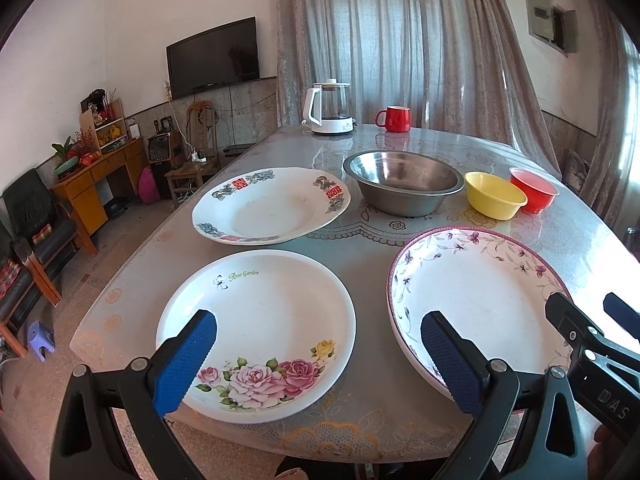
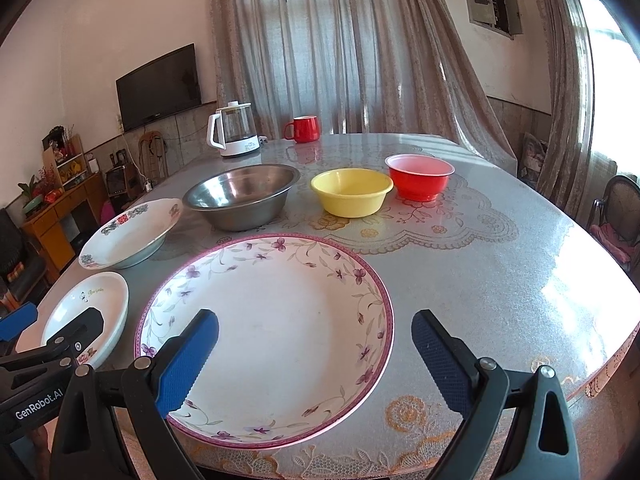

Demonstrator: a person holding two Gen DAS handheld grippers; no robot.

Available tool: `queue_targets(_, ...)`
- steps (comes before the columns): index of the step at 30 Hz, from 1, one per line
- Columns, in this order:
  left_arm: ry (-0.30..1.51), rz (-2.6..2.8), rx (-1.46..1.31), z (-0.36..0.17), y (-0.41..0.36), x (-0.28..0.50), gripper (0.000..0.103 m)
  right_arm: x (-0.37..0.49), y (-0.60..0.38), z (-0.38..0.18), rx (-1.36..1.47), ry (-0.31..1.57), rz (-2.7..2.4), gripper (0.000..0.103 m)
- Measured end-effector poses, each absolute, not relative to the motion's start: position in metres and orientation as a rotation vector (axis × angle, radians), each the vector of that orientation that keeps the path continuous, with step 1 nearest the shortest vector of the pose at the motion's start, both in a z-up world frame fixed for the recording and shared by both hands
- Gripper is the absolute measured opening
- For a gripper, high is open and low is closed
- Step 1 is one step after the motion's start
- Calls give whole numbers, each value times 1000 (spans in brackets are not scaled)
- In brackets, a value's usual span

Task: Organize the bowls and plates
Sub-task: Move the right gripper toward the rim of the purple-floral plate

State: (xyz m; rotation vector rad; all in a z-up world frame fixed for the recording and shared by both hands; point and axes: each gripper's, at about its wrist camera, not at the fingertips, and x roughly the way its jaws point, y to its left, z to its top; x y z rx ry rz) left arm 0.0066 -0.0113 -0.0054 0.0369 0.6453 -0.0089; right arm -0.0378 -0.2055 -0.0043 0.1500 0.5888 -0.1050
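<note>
Clearly "Rose Garden" plate (image 1: 256, 332), "GenRobot.AI" left gripper (image 2: 24, 360)

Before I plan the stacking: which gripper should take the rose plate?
Left. The left gripper hangs open right over the rose plate; the right gripper faces the purple-flowered plate.

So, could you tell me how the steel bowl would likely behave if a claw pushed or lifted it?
The steel bowl looks thin-walled, so probably light and rigid, not fragile. Its base is narrower than its rim and the table looks glossy, so a push would likely slide it. The smooth rim may slip between the pads.
</note>
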Motion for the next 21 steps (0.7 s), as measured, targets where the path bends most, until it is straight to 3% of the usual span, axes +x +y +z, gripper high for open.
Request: queue_targets(21,672,-46,56,-11,-17,12,103,-34,-213,-11,171,615,-103,99)
